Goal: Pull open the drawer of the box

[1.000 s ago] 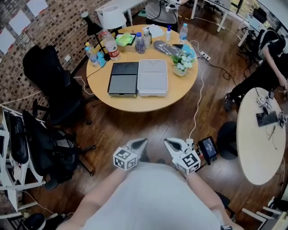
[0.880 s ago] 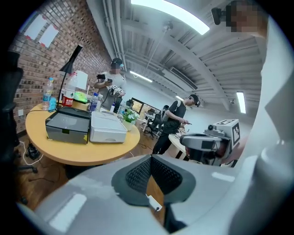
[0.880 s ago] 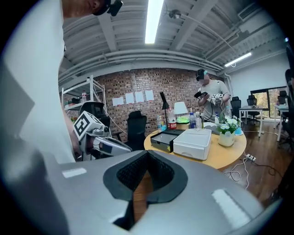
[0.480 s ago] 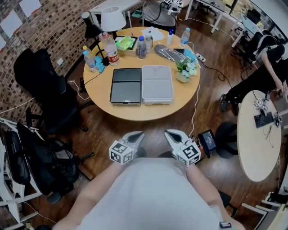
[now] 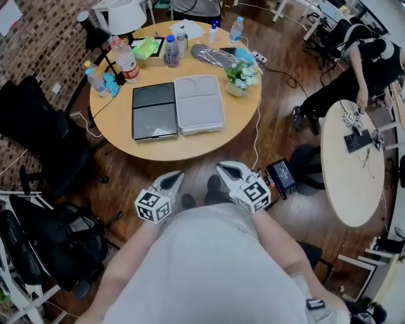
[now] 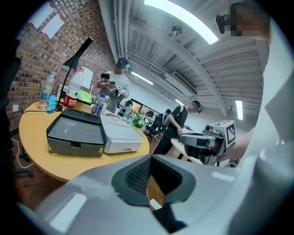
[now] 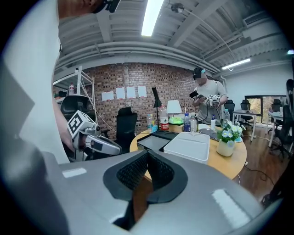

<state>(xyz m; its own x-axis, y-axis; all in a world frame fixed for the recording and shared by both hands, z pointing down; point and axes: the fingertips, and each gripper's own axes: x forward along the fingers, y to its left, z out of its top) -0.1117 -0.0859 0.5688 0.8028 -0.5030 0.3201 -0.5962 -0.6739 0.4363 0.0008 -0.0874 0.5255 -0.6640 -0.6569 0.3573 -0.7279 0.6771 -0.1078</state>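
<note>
Advanced: left gripper [image 5: 176, 176], right gripper [image 5: 223, 168]; dark box [image 5: 154, 112] nearer, drawer [image 6: 73, 148] shut.

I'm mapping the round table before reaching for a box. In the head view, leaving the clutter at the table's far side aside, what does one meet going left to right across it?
small water bottle → dark box → light grey box → potted flowers

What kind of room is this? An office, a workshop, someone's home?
Most likely a shared office or lab workroom. There is a brick wall, a round wooden table with a desk lamp, a black office chair, and another person bent over a second table.
</note>
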